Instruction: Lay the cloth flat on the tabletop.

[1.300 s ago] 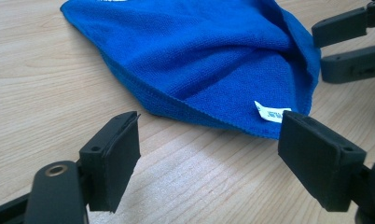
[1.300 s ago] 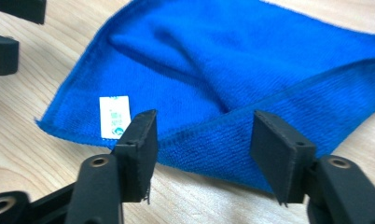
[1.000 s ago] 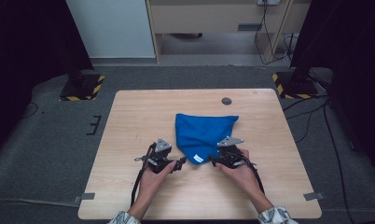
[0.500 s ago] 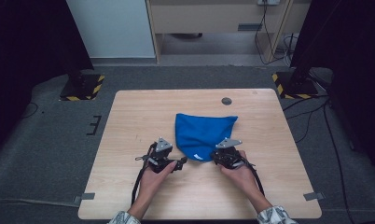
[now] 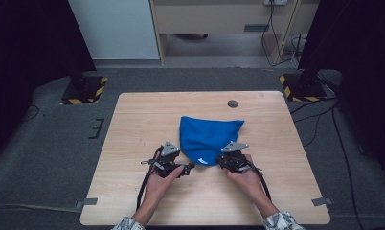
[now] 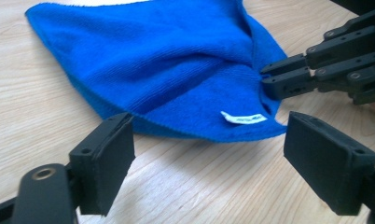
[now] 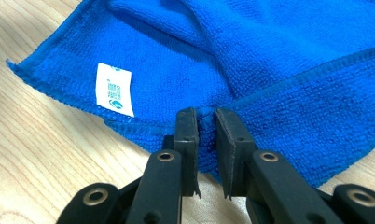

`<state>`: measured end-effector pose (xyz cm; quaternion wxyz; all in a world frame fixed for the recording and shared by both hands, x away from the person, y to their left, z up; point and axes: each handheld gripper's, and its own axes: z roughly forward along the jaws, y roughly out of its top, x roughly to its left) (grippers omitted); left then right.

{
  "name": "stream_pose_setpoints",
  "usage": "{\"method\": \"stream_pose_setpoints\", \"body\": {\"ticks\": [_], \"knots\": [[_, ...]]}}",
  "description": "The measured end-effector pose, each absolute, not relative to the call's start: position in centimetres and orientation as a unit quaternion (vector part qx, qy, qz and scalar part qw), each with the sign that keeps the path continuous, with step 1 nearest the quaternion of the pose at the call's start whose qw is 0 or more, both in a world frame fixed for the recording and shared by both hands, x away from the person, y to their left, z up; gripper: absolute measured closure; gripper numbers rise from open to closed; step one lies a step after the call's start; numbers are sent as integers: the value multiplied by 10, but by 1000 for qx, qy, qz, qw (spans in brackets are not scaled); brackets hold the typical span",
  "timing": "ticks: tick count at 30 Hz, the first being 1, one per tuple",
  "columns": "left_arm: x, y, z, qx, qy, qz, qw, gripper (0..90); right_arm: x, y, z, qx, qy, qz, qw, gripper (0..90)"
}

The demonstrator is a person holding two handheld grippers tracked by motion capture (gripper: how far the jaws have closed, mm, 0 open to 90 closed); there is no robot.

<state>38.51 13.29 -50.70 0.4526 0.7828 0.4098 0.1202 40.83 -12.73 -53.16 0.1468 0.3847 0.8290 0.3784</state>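
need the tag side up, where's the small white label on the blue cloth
In the high view, the small white label sits on the blue microfibre cloth's near edge, between the left gripper and right gripper.

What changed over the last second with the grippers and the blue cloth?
The right gripper has just been closing its jaws and now pinches the near edge of the blue cloth; earlier it stood open at that edge. The left gripper stayed open just short of the cloth. Both hands, the cloth and the table kept their places.
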Motion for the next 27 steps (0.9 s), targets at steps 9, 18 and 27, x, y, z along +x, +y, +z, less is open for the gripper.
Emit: {"method": "stream_pose_setpoints", "body": {"ticks": [9,18,27], "knots": [[393,131,-510,783,422,126,439,146,406,-124,-530,373,836,371,153,645],[402,125,-524,803,423,119,403,173,398,-122,-529,383,834,364,160,551],[406,121,-530,814,421,138,374,376,398,-125,-531,380,833,369,161,714]]}}
